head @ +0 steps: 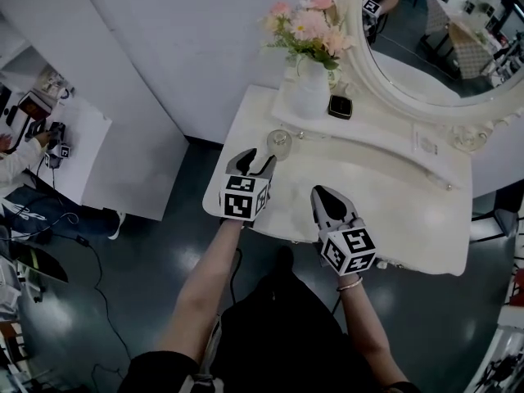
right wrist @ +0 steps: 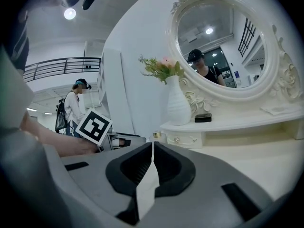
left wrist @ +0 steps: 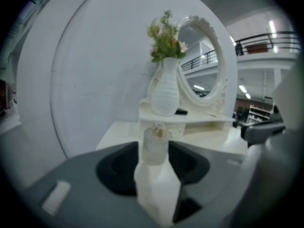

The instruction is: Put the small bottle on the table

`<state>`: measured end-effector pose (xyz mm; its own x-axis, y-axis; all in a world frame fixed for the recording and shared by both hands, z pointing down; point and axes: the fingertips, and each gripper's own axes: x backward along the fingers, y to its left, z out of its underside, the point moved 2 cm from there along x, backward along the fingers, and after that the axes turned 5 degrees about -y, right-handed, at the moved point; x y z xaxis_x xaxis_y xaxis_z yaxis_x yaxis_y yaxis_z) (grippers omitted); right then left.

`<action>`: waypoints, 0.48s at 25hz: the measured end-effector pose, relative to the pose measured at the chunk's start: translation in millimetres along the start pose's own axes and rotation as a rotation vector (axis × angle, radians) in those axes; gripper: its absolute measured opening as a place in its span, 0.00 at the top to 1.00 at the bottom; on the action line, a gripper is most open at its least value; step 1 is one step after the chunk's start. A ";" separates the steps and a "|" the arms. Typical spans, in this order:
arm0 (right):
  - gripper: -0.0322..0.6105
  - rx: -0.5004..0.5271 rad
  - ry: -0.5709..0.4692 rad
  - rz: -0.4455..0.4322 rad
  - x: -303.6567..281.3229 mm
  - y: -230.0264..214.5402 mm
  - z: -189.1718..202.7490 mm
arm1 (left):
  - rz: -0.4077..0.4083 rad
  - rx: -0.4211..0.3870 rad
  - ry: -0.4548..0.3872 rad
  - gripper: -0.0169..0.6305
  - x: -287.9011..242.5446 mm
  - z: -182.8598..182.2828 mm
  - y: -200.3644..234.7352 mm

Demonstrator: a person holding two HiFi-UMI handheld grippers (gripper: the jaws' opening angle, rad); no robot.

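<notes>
**Left gripper open just short of the small bottle; right gripper closed and empty**

The left gripper has its jaws apart and grips nothing. The small bottle stands upright on the dressing table just past the jaw tips, in line with the gap between them and clear of both pads. It sits on the lower tabletop in front of the white vase, one step down from the raised shelf that carries the vase.

The right gripper has its jaws closed together with nothing between them. It hovers over the table's front edge, further from the vase than the bottle is.

In the left gripper view the bottle's clear body blends into the pale tabletop seen through the gap, so its base is hard to make out.

The table's rounded left edge lies near the bottle, on the vase's left. Bare tabletop runs to the vase's right, below the oval mirror. A small dark case lies on the shelf just beside the vase.
</notes>
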<state>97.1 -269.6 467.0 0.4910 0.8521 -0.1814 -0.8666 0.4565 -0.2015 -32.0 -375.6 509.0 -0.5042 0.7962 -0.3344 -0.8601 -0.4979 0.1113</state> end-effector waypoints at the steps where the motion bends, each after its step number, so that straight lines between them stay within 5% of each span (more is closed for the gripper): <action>1: 0.94 0.002 -0.002 -0.001 0.9 2.2 -0.6 | -0.002 0.003 -0.007 0.67 6.2 -1.0 0.8; 12: 0.94 0.015 -0.025 -0.005 15.1 26.0 -2.2 | -0.022 0.047 -0.073 0.84 64.5 -6.2 6.5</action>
<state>82.3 -245.4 456.8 0.4933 0.8558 -0.1559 -0.8654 0.4646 -0.1878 -69.7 -329.6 482.3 -0.4882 0.8304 -0.2686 -0.8727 -0.4648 0.1494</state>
